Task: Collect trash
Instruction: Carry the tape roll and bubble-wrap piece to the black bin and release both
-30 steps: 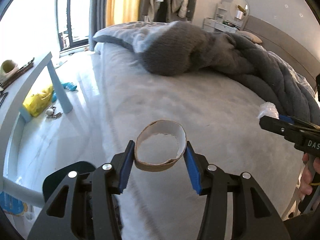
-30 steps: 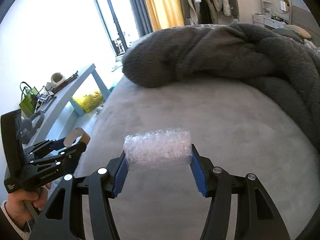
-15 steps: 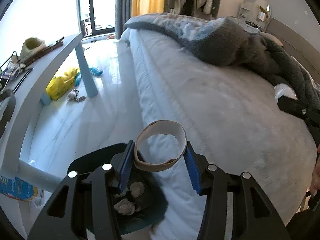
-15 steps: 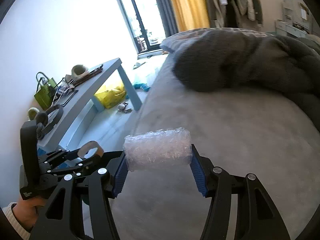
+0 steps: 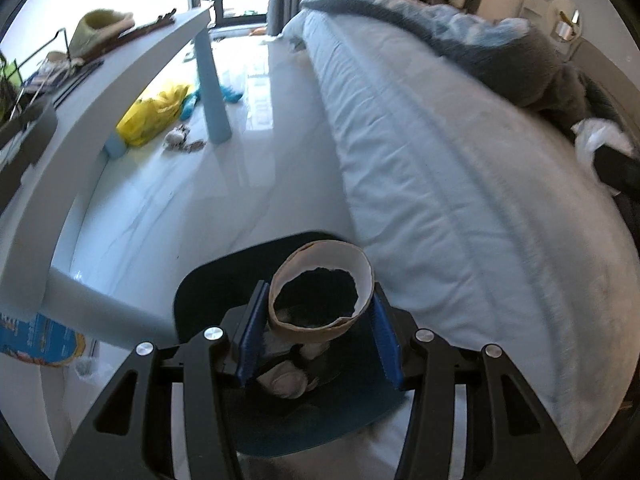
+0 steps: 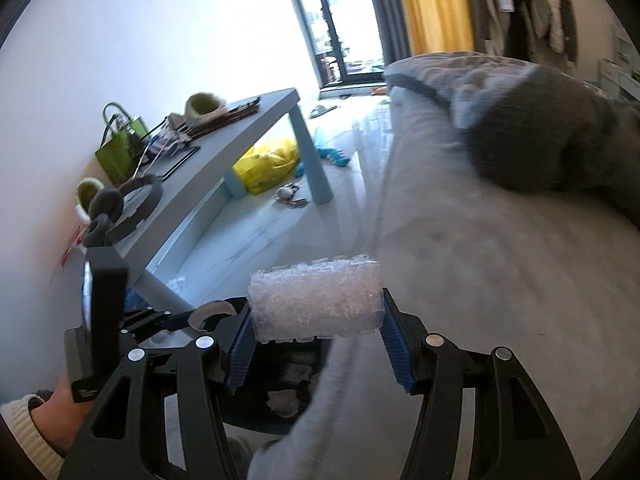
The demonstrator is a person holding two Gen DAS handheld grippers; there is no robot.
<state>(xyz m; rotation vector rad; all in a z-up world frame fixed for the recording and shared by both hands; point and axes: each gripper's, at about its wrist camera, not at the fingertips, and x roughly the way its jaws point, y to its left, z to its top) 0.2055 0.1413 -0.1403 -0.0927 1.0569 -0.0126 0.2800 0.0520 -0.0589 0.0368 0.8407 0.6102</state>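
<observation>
Cardboard ring (image 5: pixel 321 289) sitting clamped in left gripper (image 5: pixel 319 330) over trash bin (image 5: pixel 192 300); right gripper (image 6: pixel 316 346) squeezing bubble wrap (image 6: pixel 315 300).

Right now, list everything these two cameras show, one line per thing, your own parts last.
cardboard ring: one, brown, held in the left claw above the bin
bubble wrap: one roll, clear, held in the right claw
bin: one, dark, on the floor beside the bed, crumpled paper inside
bed: one, pale sheet
blanket: one, grey, heaped on the bed
table: one, light blue-grey, by the wall
headphones: one pair, grey, on the table
green bag: one, on the table
yellow bag: one, on the floor under the table
left claw: black with blue pads, shut on the ring
right claw: black with blue pads, shut on the wrap
</observation>
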